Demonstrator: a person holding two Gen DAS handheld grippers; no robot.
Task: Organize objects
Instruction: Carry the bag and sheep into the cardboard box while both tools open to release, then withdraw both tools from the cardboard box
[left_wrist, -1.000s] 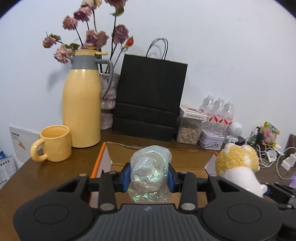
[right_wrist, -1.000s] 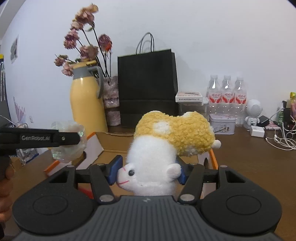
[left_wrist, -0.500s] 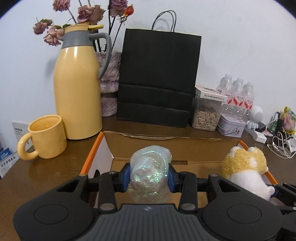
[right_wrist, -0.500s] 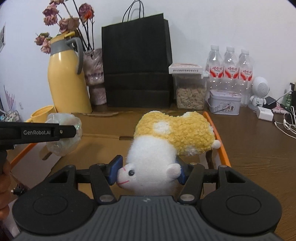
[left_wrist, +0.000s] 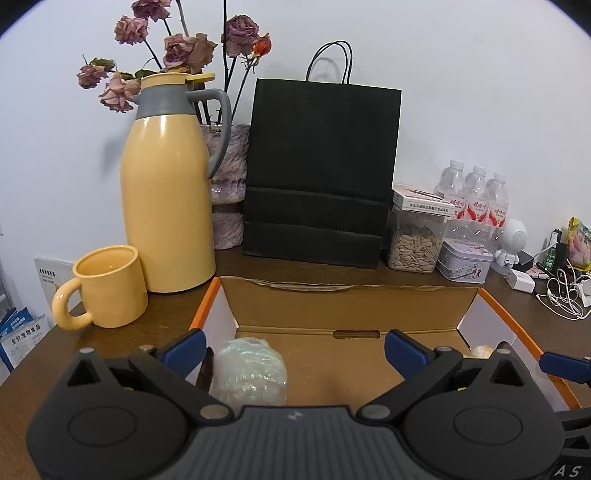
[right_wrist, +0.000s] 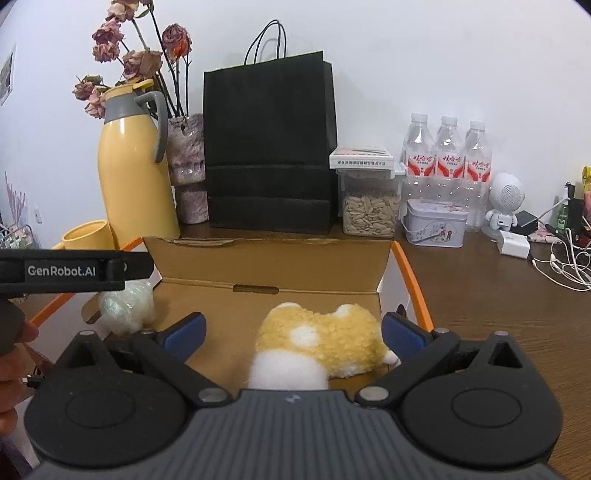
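Note:
An open cardboard box (left_wrist: 347, 302) with orange edges lies on the brown table in front of both grippers. In the left wrist view my left gripper (left_wrist: 295, 349) has its jaws opening wide; the shiny crumpled plastic bundle (left_wrist: 249, 373) lies loose in the box by the left pad. In the right wrist view my right gripper (right_wrist: 293, 330) is also opening, and the yellow and white plush toy (right_wrist: 321, 343) rests on the box floor (right_wrist: 229, 306) between the spread pads, untouched. The left gripper's arm (right_wrist: 74, 269) shows at the left there, over the bundle (right_wrist: 123, 306).
Behind the box stand a yellow thermos jug (left_wrist: 166, 192), a yellow mug (left_wrist: 107, 288), a vase of dried roses (left_wrist: 227, 177), a black paper bag (left_wrist: 317, 173), a jar of seeds (left_wrist: 415, 236), a tin (left_wrist: 463, 260), water bottles (left_wrist: 476, 199) and a small white robot figure (left_wrist: 511, 240). Cables (left_wrist: 561, 295) lie at the right.
Both grippers sank toward the box and spread their jaws. The plastic bundle and the plush toy left the pads and now lie on the box floor.

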